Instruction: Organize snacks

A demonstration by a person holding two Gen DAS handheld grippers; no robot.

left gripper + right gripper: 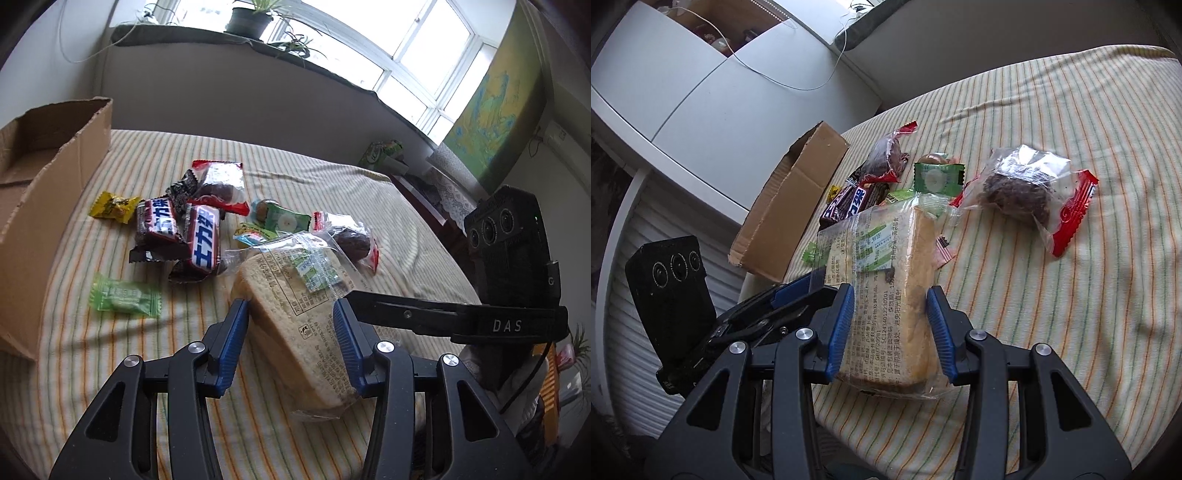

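Clamping the bagged bread slice (295, 317) at lower centre between our left gripper (291, 347) and right gripper (892, 328), we see the cardboard box (48, 206) at far left

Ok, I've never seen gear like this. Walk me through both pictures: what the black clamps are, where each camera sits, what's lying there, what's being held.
No robot here: a person holds a two-finger tool in each hand, each with a fisheye camera looking along its blue-padded fingers. One picture is from the left tool, the other from the right tool. Both are shut on the same bagged loaf of bread, one from each side. Around it on the striped cloth lie chocolate bars, a green candy, a yellow candy and dark cakes in clear red-edged wrappers. An open cardboard box stands to one side.
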